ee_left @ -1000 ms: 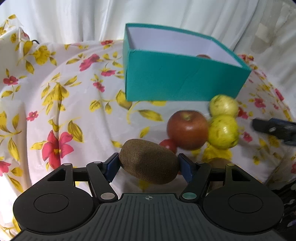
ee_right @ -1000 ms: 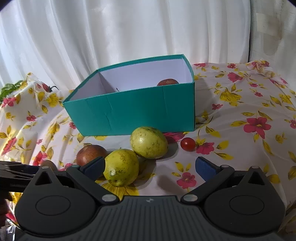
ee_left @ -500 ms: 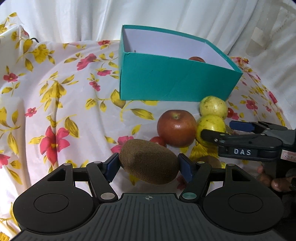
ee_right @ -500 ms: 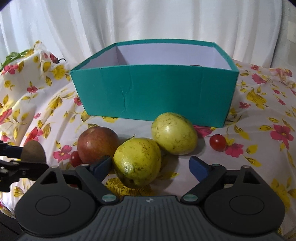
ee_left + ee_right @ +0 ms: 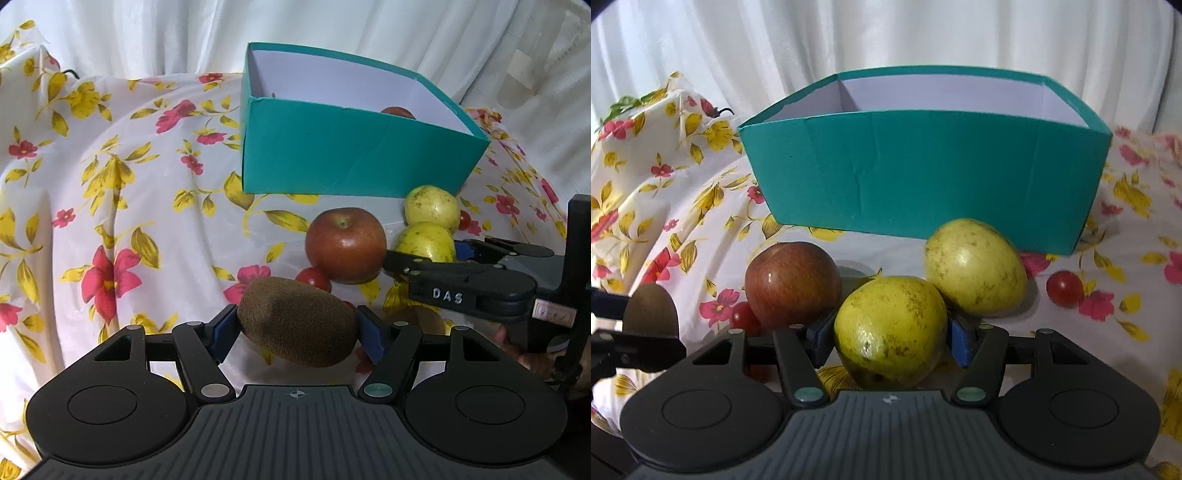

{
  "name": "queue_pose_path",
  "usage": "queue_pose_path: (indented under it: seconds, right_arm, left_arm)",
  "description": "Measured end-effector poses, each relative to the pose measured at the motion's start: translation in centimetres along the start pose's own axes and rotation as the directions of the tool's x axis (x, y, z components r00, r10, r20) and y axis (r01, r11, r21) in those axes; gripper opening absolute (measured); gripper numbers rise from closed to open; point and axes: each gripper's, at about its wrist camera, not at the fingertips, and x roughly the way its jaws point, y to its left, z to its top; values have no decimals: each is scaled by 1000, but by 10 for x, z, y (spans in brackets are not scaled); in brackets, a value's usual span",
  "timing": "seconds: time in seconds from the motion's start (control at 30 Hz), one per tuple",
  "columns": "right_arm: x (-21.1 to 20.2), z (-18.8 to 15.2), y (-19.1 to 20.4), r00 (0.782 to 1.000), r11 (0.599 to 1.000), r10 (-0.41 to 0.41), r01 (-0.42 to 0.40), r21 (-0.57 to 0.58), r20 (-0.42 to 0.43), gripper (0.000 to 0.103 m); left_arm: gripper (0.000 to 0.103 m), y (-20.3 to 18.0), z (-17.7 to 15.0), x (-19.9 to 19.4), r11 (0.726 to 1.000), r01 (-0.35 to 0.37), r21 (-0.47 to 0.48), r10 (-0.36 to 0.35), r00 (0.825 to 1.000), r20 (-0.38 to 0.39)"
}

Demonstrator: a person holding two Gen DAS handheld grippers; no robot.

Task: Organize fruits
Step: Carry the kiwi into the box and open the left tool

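Note:
My left gripper (image 5: 297, 332) is shut on a brown kiwi (image 5: 297, 326) and holds it above the flowered cloth, in front of a teal box (image 5: 347, 158). My right gripper (image 5: 890, 338) is shut on the near yellow-green guava (image 5: 890, 330); its blue pads touch both sides. A second guava (image 5: 975, 266) lies just behind it, a red apple (image 5: 792, 282) to the left. The right gripper also shows in the left wrist view (image 5: 428, 254) beside the apple (image 5: 345, 243). Another red fruit (image 5: 399, 111) lies inside the box.
Two cherry tomatoes lie on the cloth, one by the apple (image 5: 742, 317) and one to the right (image 5: 1065, 283). Another kiwi (image 5: 417, 319) lies under the right gripper. White curtains hang behind the table. The flowered cloth (image 5: 122, 206) stretches to the left.
My right gripper moved forward around the near guava and closed on it. My left gripper kept hold of the kiwi and drew back a little from the box.

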Motion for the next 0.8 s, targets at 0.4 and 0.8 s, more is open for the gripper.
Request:
queue_pose_path:
  seconds: [0.4,0.8]
  right_arm:
    - [-47,10,-25,999,995,18,-22,98,46,60]
    - [-80,29,-52,989,989,-67,49,137,131,60]
  left_arm:
    - [73,-26,46,-19,1000,-11,19,9,995,100]
    - [73,-52,141,7,988,-154,-9,152,964,220]
